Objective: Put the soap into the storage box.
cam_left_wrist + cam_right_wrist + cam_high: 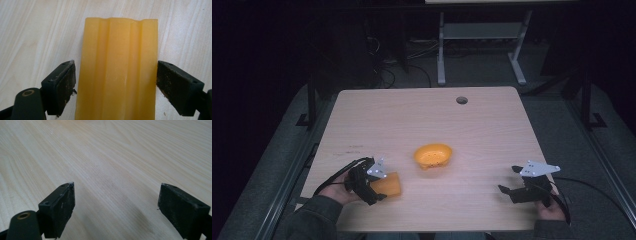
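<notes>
the left tool sits low over a ridged orange block that lies flat on the worktop near its front left corner, with its jaws spread wide to either side of the block; in the left gripper view a thin gap shows between each pad and the block's long edges, so nothing is gripped yet. an orange perforated bowl rests near the middle of the worktop, apart from the block. the right tool hovers at the front right, jaws wide apart and empty, over bare wood. the likely next step is closing on the block, and the risk there is uneven contact: the block looks a touch off-centre between the pads, so one pad may meet it first and shove or twist it across the smooth wood. its waxy, glossy sides could also slip out on lifting if the squeeze is light
</notes>
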The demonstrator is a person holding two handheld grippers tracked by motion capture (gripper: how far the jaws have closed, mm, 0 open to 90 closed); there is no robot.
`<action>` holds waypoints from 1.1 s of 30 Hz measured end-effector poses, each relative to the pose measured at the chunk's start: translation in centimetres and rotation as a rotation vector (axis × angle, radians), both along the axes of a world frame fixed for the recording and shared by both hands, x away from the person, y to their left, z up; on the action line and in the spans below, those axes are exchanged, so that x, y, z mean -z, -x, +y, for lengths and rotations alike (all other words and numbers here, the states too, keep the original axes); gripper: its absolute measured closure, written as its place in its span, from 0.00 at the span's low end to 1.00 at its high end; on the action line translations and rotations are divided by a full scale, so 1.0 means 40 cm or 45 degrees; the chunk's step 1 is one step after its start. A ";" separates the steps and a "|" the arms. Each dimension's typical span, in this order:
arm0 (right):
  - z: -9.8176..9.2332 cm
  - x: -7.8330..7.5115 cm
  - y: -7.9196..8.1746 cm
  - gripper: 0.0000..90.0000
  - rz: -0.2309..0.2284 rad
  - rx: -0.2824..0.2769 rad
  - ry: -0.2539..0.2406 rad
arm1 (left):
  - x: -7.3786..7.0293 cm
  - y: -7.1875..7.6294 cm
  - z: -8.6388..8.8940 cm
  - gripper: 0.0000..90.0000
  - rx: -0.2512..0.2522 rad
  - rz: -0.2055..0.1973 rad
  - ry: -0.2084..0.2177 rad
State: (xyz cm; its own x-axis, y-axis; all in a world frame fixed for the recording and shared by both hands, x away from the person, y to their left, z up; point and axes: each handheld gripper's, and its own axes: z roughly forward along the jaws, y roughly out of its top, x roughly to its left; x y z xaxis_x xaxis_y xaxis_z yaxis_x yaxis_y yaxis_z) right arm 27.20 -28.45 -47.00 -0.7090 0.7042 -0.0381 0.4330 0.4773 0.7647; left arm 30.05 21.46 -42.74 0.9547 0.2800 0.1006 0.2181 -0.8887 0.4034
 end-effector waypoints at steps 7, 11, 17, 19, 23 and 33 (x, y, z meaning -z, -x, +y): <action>0.000 0.000 0.000 0.15 0.000 0.001 -0.003 | 0.013 -0.009 -0.014 0.19 0.005 0.031 -0.017; 0.000 0.000 0.000 0.15 0.001 -0.002 -0.002 | 0.021 -0.013 -0.021 0.19 0.004 0.049 -0.031; -0.001 0.000 0.000 0.15 -0.002 -0.004 -0.002 | 0.029 -0.020 -0.024 0.19 0.002 0.073 -0.040; -0.001 0.000 -0.001 0.15 -0.001 -0.005 -0.001 | 0.030 -0.022 -0.024 0.19 0.000 0.079 -0.038; -0.001 0.001 -0.001 0.15 -0.002 -0.004 -0.005 | 0.031 -0.024 -0.024 0.19 -0.003 0.091 -0.034; 0.000 0.001 -0.001 0.15 -0.002 -0.004 -0.008 | 0.044 -0.031 -0.029 0.19 -0.002 0.123 -0.054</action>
